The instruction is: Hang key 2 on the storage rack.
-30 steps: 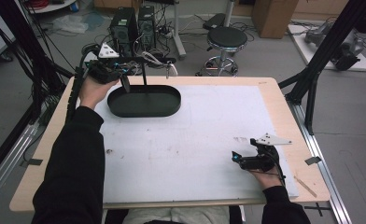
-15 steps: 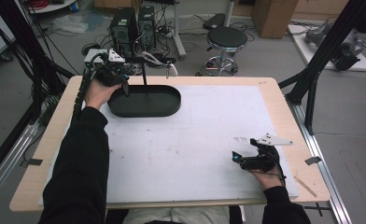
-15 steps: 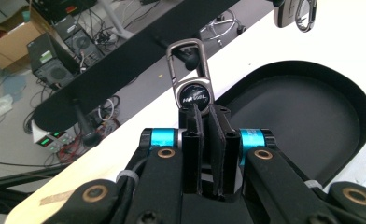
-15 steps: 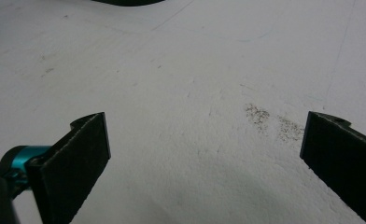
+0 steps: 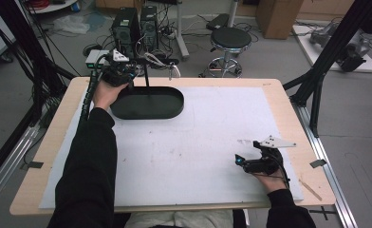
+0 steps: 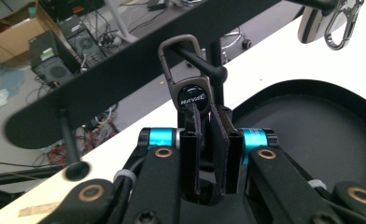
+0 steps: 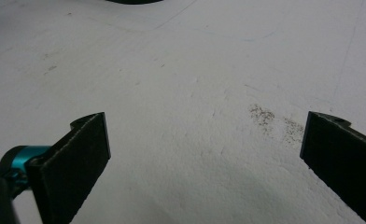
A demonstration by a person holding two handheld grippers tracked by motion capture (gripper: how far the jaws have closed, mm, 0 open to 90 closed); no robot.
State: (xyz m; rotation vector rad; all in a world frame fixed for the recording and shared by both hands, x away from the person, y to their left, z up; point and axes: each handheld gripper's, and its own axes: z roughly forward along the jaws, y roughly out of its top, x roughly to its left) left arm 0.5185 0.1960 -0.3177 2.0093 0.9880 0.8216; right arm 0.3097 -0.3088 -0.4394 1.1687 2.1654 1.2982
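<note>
While stretched out to the far left corner of the table (image 5: 284,107), held the left gripper (image 5: 126,72) raised above the far left rim of a black oval tray (image 5: 148,108), with the left hand (image 5: 106,92) wrapped round its body. Seen along the left gripper (image 6: 208,154) from its own view: fingers (image 6: 189,156) drawn narrow, almost together, and pinched on the lower end of a dark carabiner (image 6: 192,95). Hung that carabiner by its loop from a short peg on the slim upright post (image 5: 146,78) standing in the tray, just under a long black crossbar (image 6: 125,70). Marked with white lettering on its round badge, too small to read in full. Found a second, silver carabiner (image 6: 338,23) hanging farther along the same bar, well apart from the pinched one and over the far edge of the tray (image 6: 312,121). Rested the right gripper (image 5: 243,161) low on the white mat (image 5: 198,142) near the right front of the table, held by the right hand (image 5: 269,176) and pointed toward the left. Seen from the right gripper view (image 7: 204,154): fingers (image 7: 78,154) spread wide, nothing between them but bare, faintly smudged mat.
</note>
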